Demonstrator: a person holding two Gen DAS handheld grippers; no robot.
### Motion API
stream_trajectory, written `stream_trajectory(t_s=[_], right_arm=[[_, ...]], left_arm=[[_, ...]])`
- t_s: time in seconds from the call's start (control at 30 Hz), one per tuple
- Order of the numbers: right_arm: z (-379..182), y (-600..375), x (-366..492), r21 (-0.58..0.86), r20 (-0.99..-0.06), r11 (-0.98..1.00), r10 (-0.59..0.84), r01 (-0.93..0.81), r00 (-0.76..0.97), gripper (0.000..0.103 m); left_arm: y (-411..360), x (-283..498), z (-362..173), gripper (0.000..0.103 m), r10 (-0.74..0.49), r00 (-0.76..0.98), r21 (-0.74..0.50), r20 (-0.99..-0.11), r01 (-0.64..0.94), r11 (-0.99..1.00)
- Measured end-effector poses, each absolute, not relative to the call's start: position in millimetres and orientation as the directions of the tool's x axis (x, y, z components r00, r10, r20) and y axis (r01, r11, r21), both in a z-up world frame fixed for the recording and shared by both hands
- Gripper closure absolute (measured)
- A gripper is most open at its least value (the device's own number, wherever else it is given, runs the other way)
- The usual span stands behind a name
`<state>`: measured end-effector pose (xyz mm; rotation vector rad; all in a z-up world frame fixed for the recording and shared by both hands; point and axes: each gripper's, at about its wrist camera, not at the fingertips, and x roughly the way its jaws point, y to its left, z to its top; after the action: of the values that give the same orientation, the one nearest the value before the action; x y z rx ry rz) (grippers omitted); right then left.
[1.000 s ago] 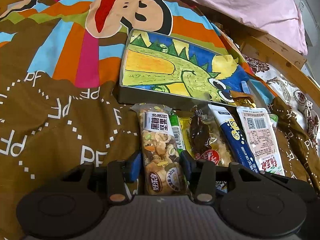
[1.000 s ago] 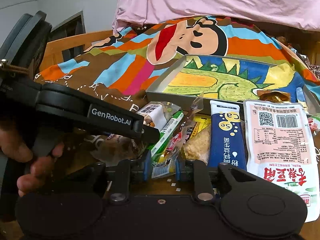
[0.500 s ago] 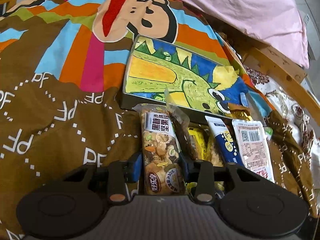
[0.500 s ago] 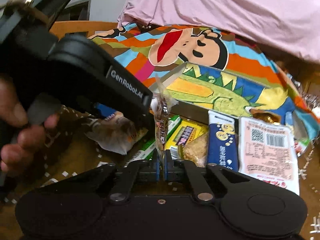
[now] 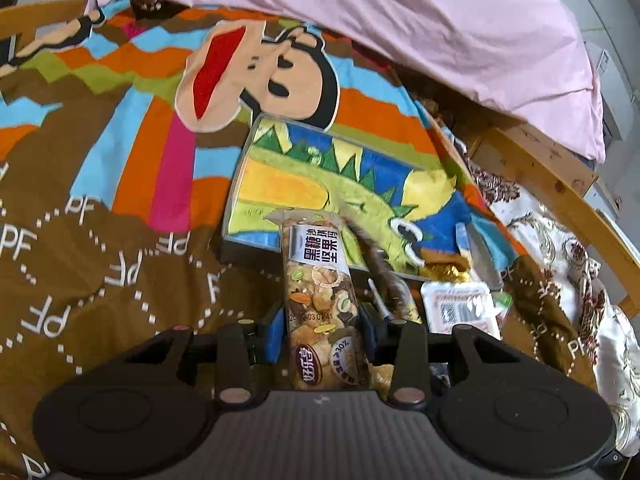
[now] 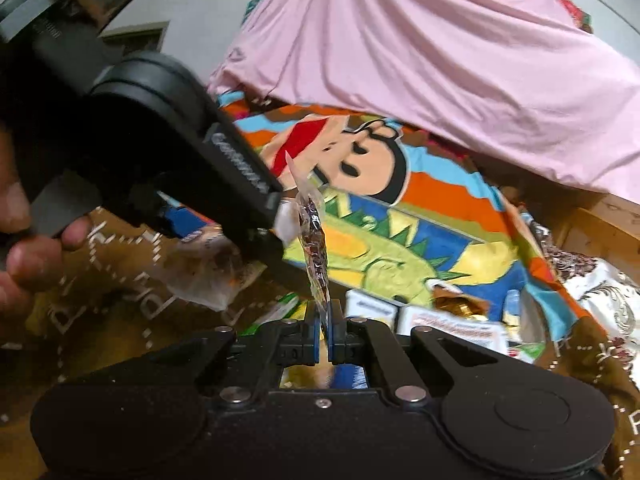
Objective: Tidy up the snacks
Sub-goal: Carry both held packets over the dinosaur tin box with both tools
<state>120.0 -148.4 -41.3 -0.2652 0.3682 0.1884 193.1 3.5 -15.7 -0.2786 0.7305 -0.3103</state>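
Both lifting: left gripper point(image 5: 323, 334) pinches the nut bar point(image 5: 320, 304), right gripper point(image 6: 324, 340) the clear packet point(image 6: 314, 248); next, into the dinosaur tray point(image 5: 280, 184).

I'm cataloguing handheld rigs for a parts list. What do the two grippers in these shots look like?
Both are matte black plastic. The left gripper has blue pads on its fingers, round discs either side, silver pivot screws and a ribbed grey front plate. The right gripper has the same discs, screws and blue pads. The right wrist view shows blurred white lettering on the left gripper's side and a bare hand around its handle; no sleeve shows.
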Motion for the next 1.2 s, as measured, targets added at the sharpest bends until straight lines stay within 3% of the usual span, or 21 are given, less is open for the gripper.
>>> stream_trajectory(t_s=[0.47,0.77,1.2], right_arm=[[-7.1,-216.4,148.1,-0.233,-0.279,0.965,0.053,-0.121,0.959,0.101],[-19.9,-288.4,206.0,-0.125,-0.334,0.992,-0.013,-0.031,0.942,0.101],[-50.0,-325.8,254.7,-0.030,-0.424,1.000,-0.013,0.000,0.906,0.101]], left_arm=[[-37.6,214.1,16.2,0.061,-0.342,0.751,-0.348,-0.565,0.159,0.924],[-95.2,271.8,10.8,0.061,-0.308,0.772,-0.317,-0.556,0.145,0.937],[-162.8,346.5,-25.0,0.061,-0.307,0.720,-0.270,-0.622,0.171,0.948]])
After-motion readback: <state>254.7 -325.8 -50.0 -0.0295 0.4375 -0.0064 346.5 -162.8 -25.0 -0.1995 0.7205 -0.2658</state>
